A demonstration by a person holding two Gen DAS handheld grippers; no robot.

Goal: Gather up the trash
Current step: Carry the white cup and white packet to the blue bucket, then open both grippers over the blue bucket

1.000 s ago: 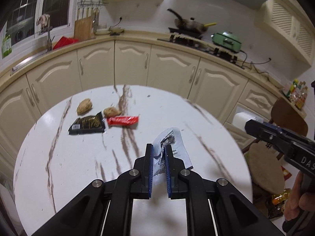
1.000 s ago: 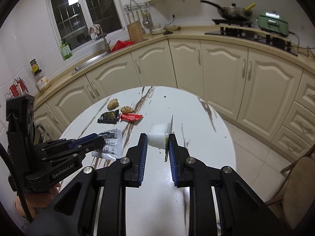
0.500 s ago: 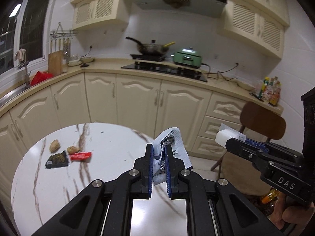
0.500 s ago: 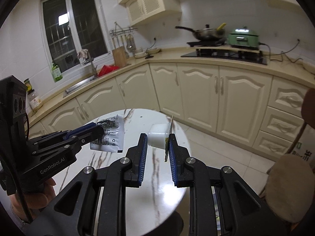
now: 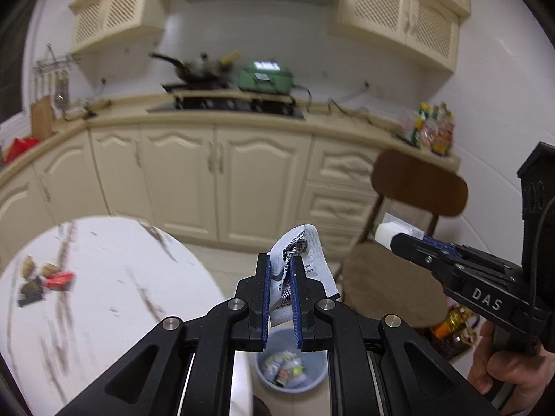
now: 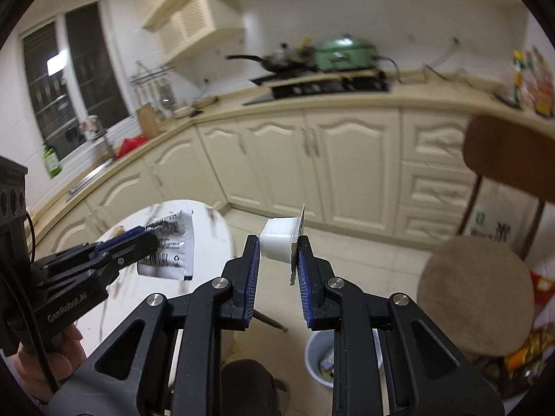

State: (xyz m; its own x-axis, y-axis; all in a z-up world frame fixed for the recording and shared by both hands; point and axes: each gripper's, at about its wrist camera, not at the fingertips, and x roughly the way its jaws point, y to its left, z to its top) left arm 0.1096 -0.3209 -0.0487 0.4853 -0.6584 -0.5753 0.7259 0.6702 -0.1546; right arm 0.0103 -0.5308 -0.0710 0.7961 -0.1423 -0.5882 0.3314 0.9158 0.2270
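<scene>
Hovering over a pale tiled kitchen floor, both grippers carry trash beyond the round white marble-veined table.
The left gripper is clamped on a crumpled white printed sachet; the right gripper pinches a small white plastic cup with a peeled foil lid. Below both sits a grey-blue round bin holding wrappers. A brown chair stands right of the right gripper.

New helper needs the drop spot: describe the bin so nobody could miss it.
Start at the round marble table; the bin stands on the floor between the table's edge and the brown chair. It is a small pale-blue round pail, open-topped, with wrappers already inside.
</scene>
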